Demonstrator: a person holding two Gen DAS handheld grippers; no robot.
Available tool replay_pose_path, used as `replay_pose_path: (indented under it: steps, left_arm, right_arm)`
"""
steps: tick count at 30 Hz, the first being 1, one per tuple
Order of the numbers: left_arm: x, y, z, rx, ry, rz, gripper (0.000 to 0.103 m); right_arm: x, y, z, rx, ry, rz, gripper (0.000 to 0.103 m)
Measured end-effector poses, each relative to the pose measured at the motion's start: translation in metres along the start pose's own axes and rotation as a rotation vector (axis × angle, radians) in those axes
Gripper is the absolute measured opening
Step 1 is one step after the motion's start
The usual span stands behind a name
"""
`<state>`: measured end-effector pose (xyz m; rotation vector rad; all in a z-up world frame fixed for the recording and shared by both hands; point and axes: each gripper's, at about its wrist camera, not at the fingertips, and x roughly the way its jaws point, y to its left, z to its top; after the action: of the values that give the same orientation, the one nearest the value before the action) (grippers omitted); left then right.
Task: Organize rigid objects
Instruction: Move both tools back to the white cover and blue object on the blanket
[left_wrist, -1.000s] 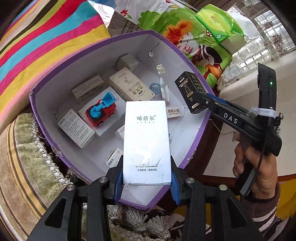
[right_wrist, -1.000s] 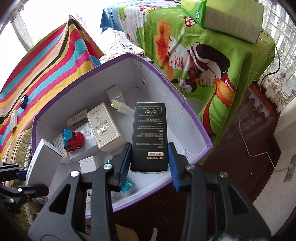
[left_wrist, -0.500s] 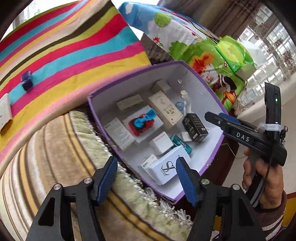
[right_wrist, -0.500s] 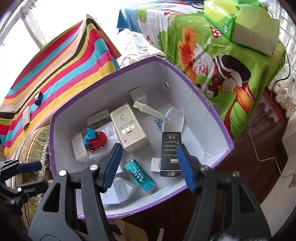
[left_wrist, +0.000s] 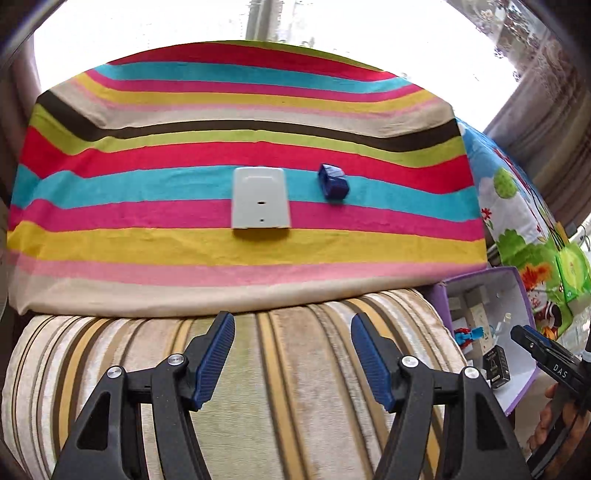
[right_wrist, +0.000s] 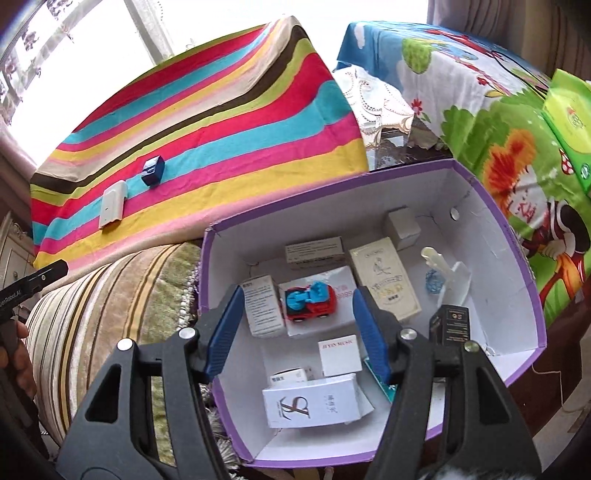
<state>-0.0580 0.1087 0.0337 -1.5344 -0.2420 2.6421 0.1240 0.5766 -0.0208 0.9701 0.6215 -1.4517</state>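
A purple-rimmed white box (right_wrist: 532, 295) holds several small cartons, a red and blue toy car (right_wrist: 310, 301), a black carton (right_wrist: 452, 325) and a white carton (right_wrist: 314, 404). My right gripper (right_wrist: 297, 330) hangs open above the box with nothing between its pads. In the left wrist view my left gripper (left_wrist: 291, 358) stands open and empty over a striped sofa arm (left_wrist: 295, 369). Beyond it a flat white case (left_wrist: 260, 197) and a small blue box (left_wrist: 333, 182) lie on a rainbow-striped cloth (left_wrist: 147, 192). The purple box (left_wrist: 524, 369) shows at the right edge.
A cartoon-print cloth (right_wrist: 480, 110) covers a table behind the box, with a green tissue pack (right_wrist: 569, 122) on it. A lace mat (right_wrist: 373, 99) lies between the two cloths. A person's hand (left_wrist: 557, 424) holds the right gripper's handle.
Both grippers let go of their cartons, which now lie in the box. My left gripper swung left, away from the box, to face the striped cloth. My right gripper pulled back and up.
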Motion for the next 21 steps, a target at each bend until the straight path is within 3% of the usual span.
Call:
replay_pose_path:
  steps: [10, 13, 21]
  left_arm:
    - [-0.007, 0.091, 0.000, -0.236, -0.037, 0.211, 0.067]
    - [-0.010, 0.110, 0.003, -0.274, -0.053, 0.258, 0.067]
    - [-0.017, 0.144, 0.009, -0.329, -0.080, 0.325, 0.067]
  right_arm:
    - [0.017, 0.079, 0.019, -0.128, 0.027, 0.076, 0.068]
    - [0.021, 0.102, 0.024, -0.152, 0.023, 0.099, 0.073]
    - [0.039, 0.154, 0.031, -0.249, 0.038, 0.148, 0.073]
